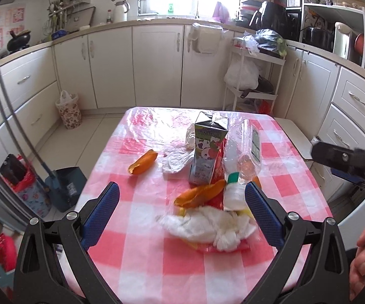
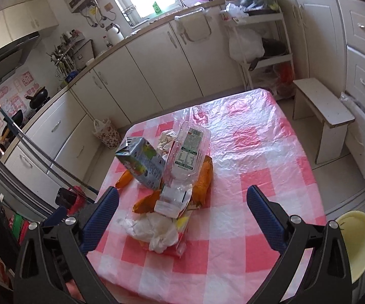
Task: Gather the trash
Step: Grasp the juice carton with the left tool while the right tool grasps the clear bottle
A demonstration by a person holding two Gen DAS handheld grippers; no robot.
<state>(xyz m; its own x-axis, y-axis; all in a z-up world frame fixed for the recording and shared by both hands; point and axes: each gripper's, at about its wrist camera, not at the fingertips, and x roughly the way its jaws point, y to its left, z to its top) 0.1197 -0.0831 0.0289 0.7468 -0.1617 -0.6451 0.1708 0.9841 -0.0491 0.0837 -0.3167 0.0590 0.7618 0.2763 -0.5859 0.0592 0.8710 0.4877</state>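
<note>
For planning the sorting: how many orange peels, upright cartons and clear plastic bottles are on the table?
orange peels: 3
upright carton: 1
clear plastic bottle: 1
Total: 5

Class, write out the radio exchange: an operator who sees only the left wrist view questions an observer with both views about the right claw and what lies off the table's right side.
Operator: Is the right claw open? My view shows only its black body.
Observer: Yes, it is open and empty, above the crumpled white tissue.
Operator: Is there anything beside it, off the table's right side?
Observer: A pale yellow plastic dish sits next to the claw's right arm. I cannot tell what supports it.
</note>
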